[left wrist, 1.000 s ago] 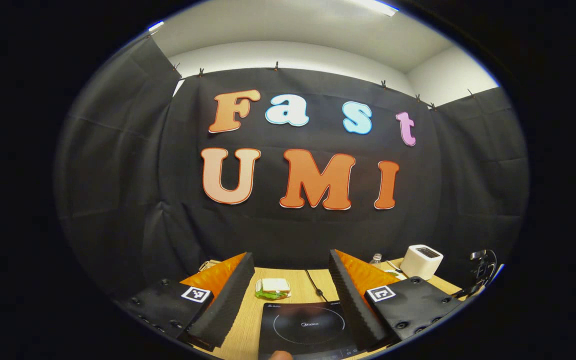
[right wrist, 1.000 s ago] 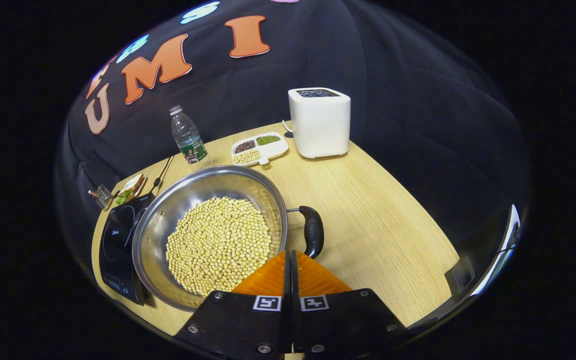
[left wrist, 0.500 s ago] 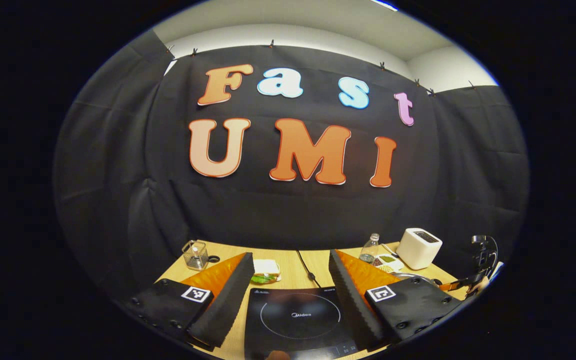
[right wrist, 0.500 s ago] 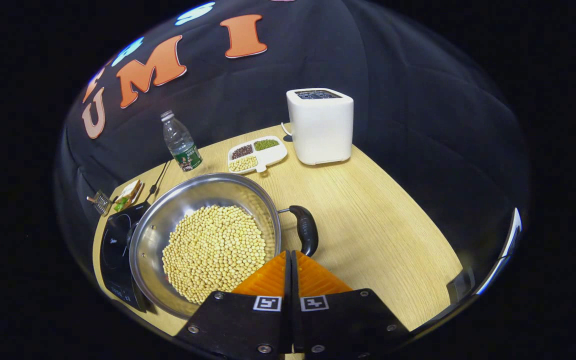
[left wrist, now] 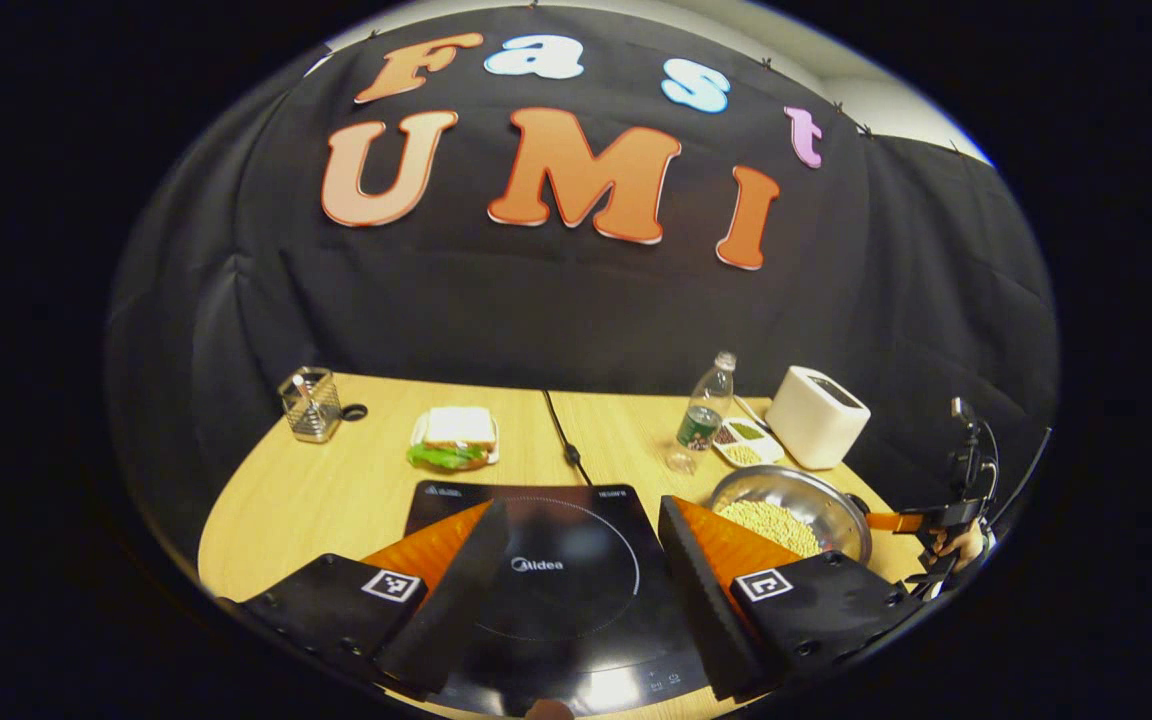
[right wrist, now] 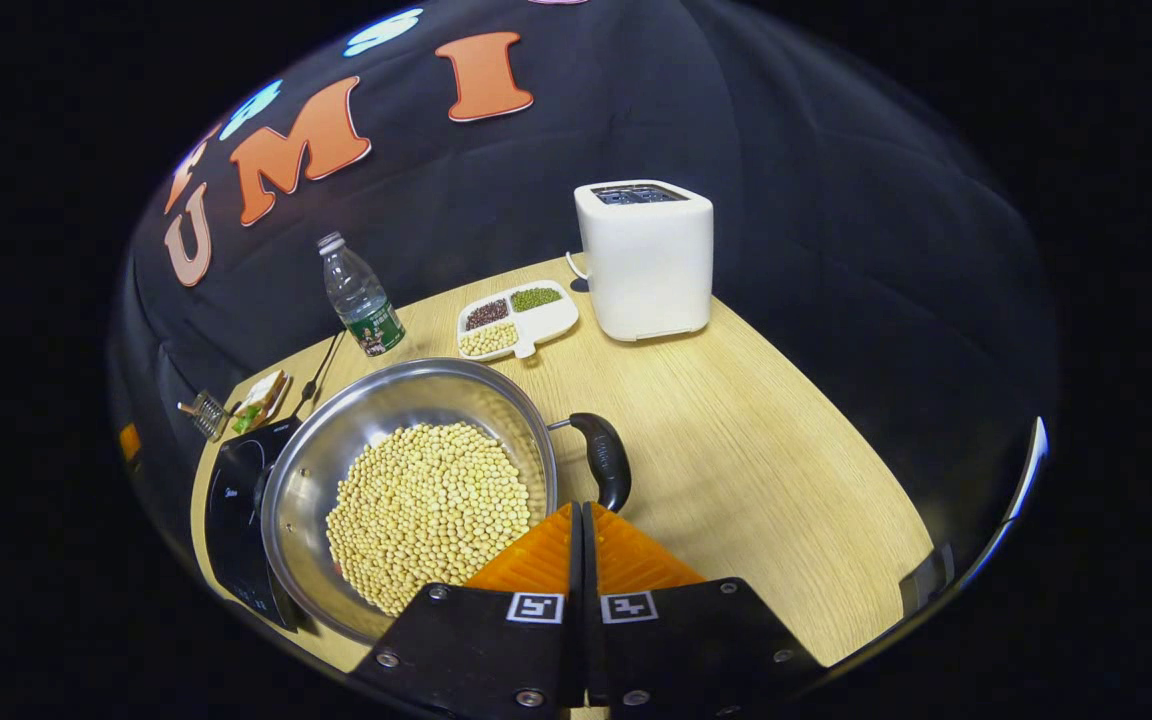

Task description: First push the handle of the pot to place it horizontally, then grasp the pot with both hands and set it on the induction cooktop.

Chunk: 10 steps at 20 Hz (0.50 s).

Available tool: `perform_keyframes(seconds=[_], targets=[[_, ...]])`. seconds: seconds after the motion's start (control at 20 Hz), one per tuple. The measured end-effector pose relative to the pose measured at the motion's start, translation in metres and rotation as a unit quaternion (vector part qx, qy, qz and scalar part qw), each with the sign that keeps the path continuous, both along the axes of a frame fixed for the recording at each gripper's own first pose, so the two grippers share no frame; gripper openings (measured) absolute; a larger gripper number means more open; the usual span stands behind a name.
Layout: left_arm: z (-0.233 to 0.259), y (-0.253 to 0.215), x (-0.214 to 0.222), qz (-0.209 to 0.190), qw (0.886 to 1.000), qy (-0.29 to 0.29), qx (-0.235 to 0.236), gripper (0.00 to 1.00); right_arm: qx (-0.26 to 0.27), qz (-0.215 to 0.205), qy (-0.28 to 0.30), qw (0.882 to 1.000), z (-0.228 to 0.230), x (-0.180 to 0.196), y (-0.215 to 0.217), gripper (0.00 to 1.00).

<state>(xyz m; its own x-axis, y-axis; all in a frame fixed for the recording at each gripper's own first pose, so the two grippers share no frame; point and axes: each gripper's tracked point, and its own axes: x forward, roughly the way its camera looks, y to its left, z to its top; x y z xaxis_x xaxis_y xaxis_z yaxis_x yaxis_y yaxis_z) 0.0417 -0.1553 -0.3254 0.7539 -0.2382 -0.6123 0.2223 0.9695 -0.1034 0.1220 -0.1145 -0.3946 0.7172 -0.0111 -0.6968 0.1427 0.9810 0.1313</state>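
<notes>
I'm on the first step — nudging the black curved handle [right wrist: 604, 460] of the steel pot of yellow soybeans [right wrist: 406, 480]. My right gripper [right wrist: 577, 515], fingers pressed together and empty, sits at the handle's near end. The pot stands just right of the flat black induction cooktop [left wrist: 561, 580], its rim overlapping that edge. My left gripper [left wrist: 576, 560] hovers spread above the cooktop — lower-aimed than a second ago. Next, sweep the handle sideways.

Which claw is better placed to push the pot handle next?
Right. The right claw is shut, its tips right beside the black handle of the pot. The left claw hangs open over the induction cooktop, away from the handle.
</notes>
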Motion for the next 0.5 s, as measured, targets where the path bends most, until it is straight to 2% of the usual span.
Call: perform_keyframes(seconds=[0.15,0.25,0.3,0.5], targets=[[-0.029,-0.026,-0.008,-0.021,0.999,0.034,0.001,0.99,-0.005,0.002,-0.006,1.000,0.000,0.005,-0.003,0.00],[-0.048,-0.050,-0.020,-0.040,0.997,0.060,-0.011,1.00,-0.029,0.000,-0.003,1.000,-0.006,0.008,-0.011,0.00],[-0.058,-0.061,-0.025,-0.048,0.996,0.075,-0.013,0.97,-0.028,0.000,-0.003,1.000,-0.007,0.009,-0.010,0.00],[-0.091,-0.089,-0.037,-0.065,0.992,0.112,-0.010,0.99,-0.011,0.002,-0.008,1.000,-0.002,0.009,-0.011,0.00]])
